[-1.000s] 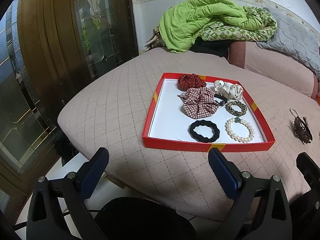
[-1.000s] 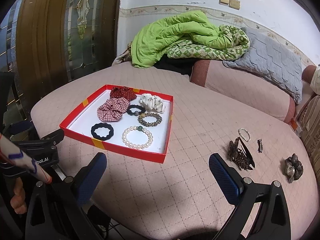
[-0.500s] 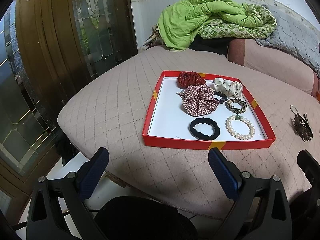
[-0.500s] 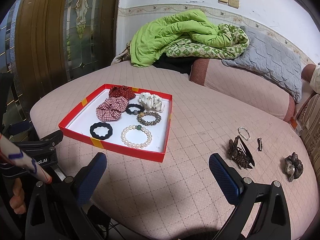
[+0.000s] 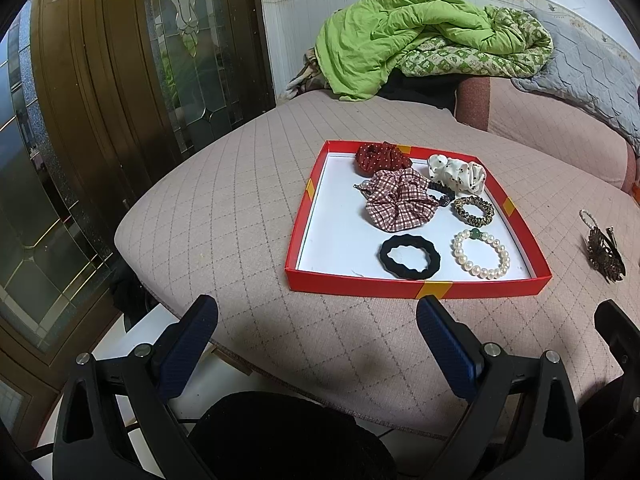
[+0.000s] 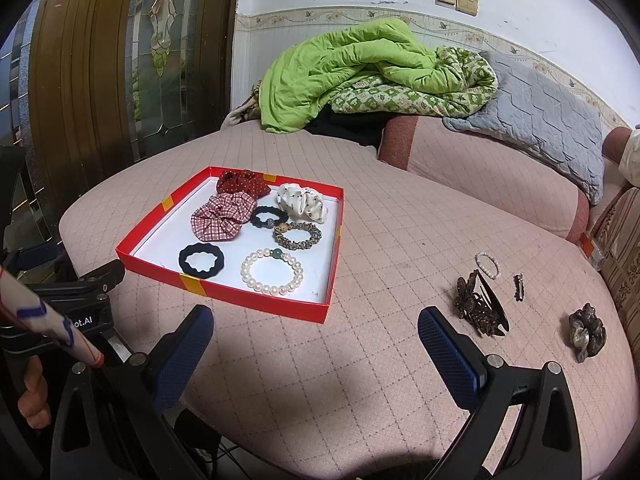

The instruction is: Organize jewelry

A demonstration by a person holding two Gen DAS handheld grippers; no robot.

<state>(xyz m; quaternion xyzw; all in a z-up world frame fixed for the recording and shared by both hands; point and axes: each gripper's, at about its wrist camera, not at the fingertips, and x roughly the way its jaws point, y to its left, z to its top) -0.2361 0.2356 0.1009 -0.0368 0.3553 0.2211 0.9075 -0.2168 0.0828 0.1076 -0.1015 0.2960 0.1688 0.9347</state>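
A red tray (image 5: 412, 289) (image 6: 224, 294) with a white floor lies on the pink quilted bed. It holds several scrunchies, a black hair tie (image 5: 410, 257) (image 6: 201, 259) and a pearl bracelet (image 5: 481, 253) (image 6: 272, 271). Right of the tray on the bed lie a brown claw clip (image 6: 480, 304) (image 5: 604, 254), a small pearl bracelet (image 6: 487, 265), a thin hair clip (image 6: 519, 286) and a dark scrunchie (image 6: 587, 330). My left gripper (image 5: 316, 332) is open and empty near the bed's front edge. My right gripper (image 6: 316, 336) is open and empty, in front of the loose pieces.
A green quilt (image 6: 360, 68) and a grey pillow (image 6: 548, 116) lie at the back of the bed. A wooden door with glass panels (image 5: 120, 80) stands to the left. The left gripper's body (image 6: 72, 300) shows at the right wrist view's left edge.
Both views have drifted slightly closer to the bed. Nothing on the bed or in the tray has moved, and both grippers stay open.
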